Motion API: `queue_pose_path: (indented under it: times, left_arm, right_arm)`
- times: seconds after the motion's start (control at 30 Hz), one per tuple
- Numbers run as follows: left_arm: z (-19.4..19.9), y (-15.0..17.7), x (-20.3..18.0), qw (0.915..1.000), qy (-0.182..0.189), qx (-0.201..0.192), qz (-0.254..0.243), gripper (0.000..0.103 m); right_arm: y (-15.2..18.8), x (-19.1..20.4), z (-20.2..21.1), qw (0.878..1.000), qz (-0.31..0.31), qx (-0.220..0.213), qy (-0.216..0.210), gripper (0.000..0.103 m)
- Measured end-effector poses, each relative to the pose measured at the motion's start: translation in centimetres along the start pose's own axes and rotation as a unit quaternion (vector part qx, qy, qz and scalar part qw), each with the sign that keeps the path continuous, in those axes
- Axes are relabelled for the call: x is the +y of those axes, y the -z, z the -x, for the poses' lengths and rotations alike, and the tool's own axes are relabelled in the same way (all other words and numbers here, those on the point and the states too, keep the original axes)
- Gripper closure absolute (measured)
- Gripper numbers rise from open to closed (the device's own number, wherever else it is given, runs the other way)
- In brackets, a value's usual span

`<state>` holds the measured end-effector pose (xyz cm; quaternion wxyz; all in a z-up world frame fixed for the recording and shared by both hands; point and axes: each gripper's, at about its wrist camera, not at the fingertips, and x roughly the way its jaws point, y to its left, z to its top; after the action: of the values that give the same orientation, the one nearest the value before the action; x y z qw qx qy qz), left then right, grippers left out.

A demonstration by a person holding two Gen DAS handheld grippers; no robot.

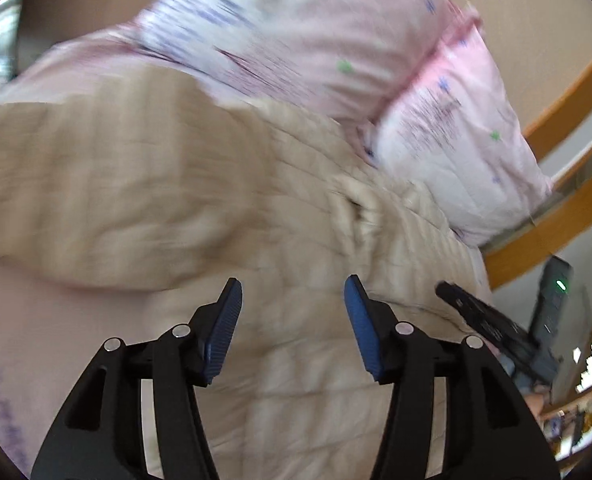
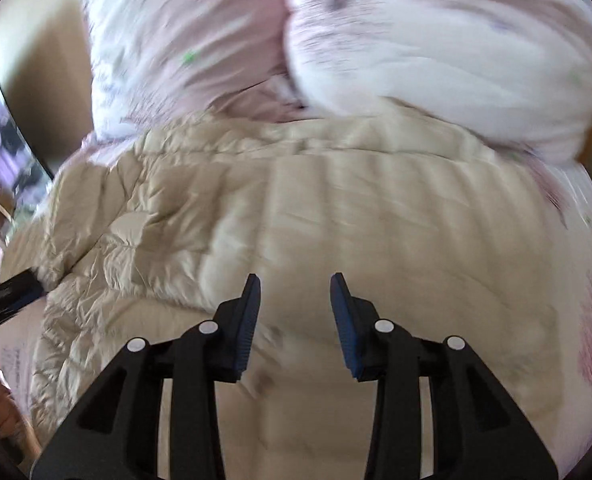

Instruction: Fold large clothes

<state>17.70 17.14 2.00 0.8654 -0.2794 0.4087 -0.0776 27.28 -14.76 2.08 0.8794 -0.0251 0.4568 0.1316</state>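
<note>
One beige quilted coat [image 1: 223, 184] lies spread on a bed, filling the space under and ahead of both pairs of jaws. It is puffy, stitched in parallel channels, and creased in places.

The left gripper [image 1: 291, 292] hangs over the coat with its jaws apart and nothing between them; only coat fabric shows in the gap, lying below the blue pads [image 1: 225, 328]. Ahead of these jaws the coat bunches into a small pucker, and to their left a thick fold of it rises in a rounded hump.

The right gripper [image 2: 295, 290] is also released, its jaws standing apart over a smooth stretch of the coat, gripping nothing. To the left of these jaws the coat is heavily crinkled; ahead of them its far edge runs across as a rolled seam.

Two pillows lie beyond the coat, ahead of the jaws in both views: one pillow [image 2: 167, 48] ahead and to the left in the right wrist view, a second pillow [image 2: 448, 52] ahead and to the right. Both are pink and white with small printed marks, and both touch the coat's far edge.

In the left wrist view the right gripper shows as a dark shape to the right of the jaws, near the coat's edge. A wooden bed frame [image 1: 568, 224] curves past the pillows on that side. Both views are blurred.
</note>
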Motion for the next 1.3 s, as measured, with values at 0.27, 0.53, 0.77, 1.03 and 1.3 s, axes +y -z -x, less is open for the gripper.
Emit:
queue_pose_path:
  times: [0.27,0.53,0.77,1.03,1.3]
  left_arm:
    - [7.7,0.4,12.8,0.9819,-0.091,-0.069,0.151,0.047]
    - [8.2,-0.4,20.8,0.9416,-0.044,-0.11,0.315,0.048]
    - [8.6,-1.3,23.3,0.9142,-0.025,-0.145,0.378,0.051]
    - [9.6,-2.3,24.2,0.9106,-0.045,-0.16,0.378,0.097]
    - [14.1,-5.7,17.2,0.9341,-0.058,-0.228,0.269,0.098]
  right_arm:
    - [-0.3,4.1,-3.3,0.997,0.055,0.039,0.032,0.044]
    - [0.6,1.1,0.9,0.998,-0.02,0.041,-0.045,0.037]
    - [1.5,0.3,1.7,0.997,-0.034,0.048,-0.051,0.037]
    - [2.1,-0.1,1.9,0.997,-0.027,0.051,-0.054,0.037]
    - [2.2,-1.9,4.0,0.998,-0.038,0.022,-0.055,0.037]
